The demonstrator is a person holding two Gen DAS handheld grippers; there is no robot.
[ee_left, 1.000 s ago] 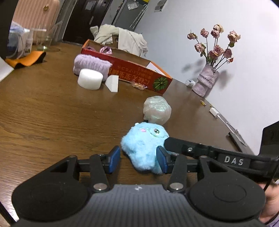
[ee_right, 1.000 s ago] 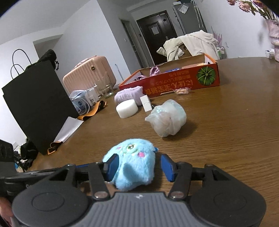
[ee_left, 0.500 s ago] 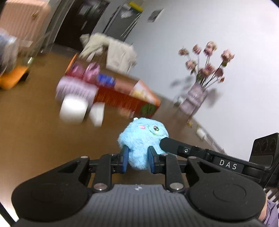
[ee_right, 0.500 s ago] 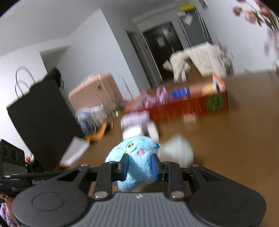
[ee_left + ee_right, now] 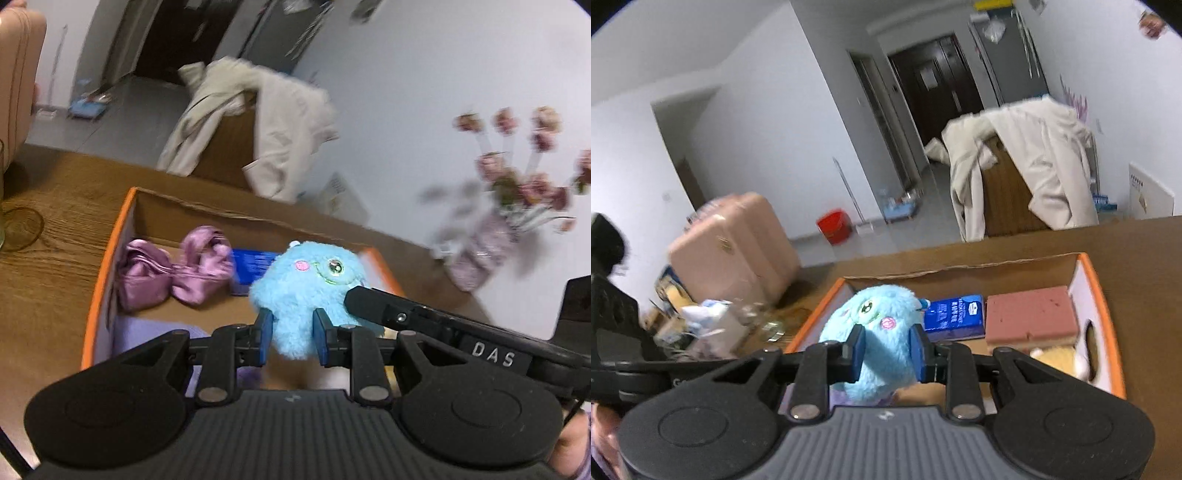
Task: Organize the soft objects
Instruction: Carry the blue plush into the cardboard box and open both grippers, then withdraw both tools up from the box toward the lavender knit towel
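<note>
Both grippers are clamped on the same blue plush toy (image 5: 310,291), lifted clear of the wooden table (image 5: 55,236) and hanging over the orange cardboard box (image 5: 107,258). Left gripper (image 5: 291,339): blue pads squeezed narrow into the lower fur, toy's face w/ pink cheek and shiny eye turned up and away. The right gripper's black finger shows in the left view too, coming in from the right side and pressing into the plush by the eye. Right gripper (image 5: 886,350), in its own view: pads pinch the toy (image 5: 879,332) at mid-body, fur bulging above and below them.

Inside the box, left view: purple satin bows (image 5: 173,273) near the left wall, a blue packet (image 5: 251,266) behind the toy, sth pale lilac at the near end, too hidden to name. Right view: same blue packet (image 5: 955,317), a pink sponge block (image 5: 1030,314) beside it, a yellowish soft thing (image 5: 1056,362) below that, partly hidden.

Round about: cream coat over a chair (image 5: 1027,162) past the table's far edge, pink suitcase (image 5: 735,251) on the floor to the left, blurred vase of dried roses (image 5: 484,247) by the wall on the right.
</note>
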